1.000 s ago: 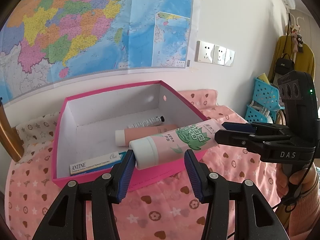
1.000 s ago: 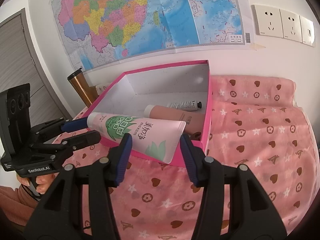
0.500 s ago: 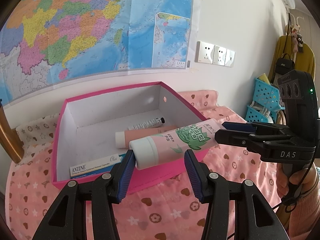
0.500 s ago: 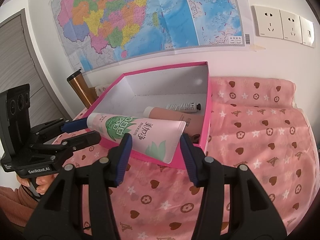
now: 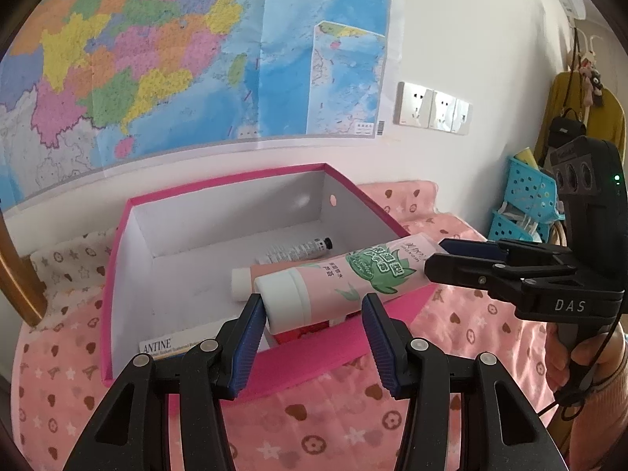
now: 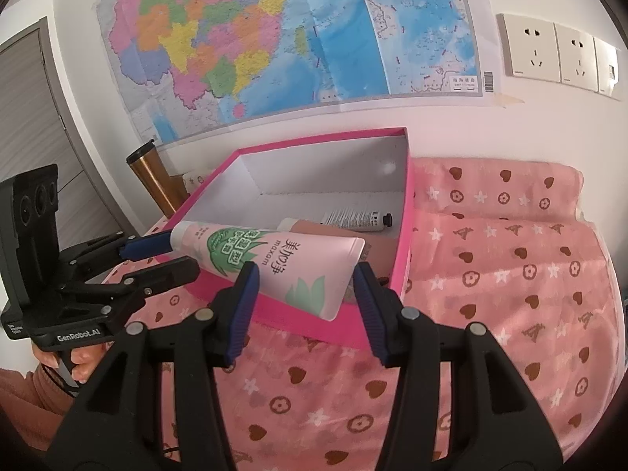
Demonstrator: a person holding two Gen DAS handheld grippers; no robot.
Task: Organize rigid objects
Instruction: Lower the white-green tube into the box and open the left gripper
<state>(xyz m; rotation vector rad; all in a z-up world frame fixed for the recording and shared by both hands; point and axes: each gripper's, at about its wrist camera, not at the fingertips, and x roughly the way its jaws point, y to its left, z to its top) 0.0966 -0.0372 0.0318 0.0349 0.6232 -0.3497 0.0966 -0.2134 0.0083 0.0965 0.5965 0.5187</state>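
Note:
A large pink tube (image 5: 345,278) with a white cap and green leaf print lies tilted across the front-right corner of the pink box (image 5: 306,357); it also shows in the right wrist view (image 6: 282,267). My left gripper (image 5: 312,331) is open, its fingers on either side of the cap. My right gripper (image 6: 304,306) is open around the tube's flat crimped end. Inside the box lie a peach tube (image 5: 251,276), a small grey tube (image 5: 298,251) and a white "ANTINE" carton (image 5: 165,347).
The box (image 6: 408,235) sits on a pink patterned cloth (image 6: 510,282). A copper cylinder (image 6: 155,180) stands left of the box. A map and wall sockets (image 5: 431,112) are behind. Blue baskets (image 5: 526,204) stand at the right.
Both grippers and the tube have shifted slightly forward over the box; the view has risen a little. The jaws stay open.

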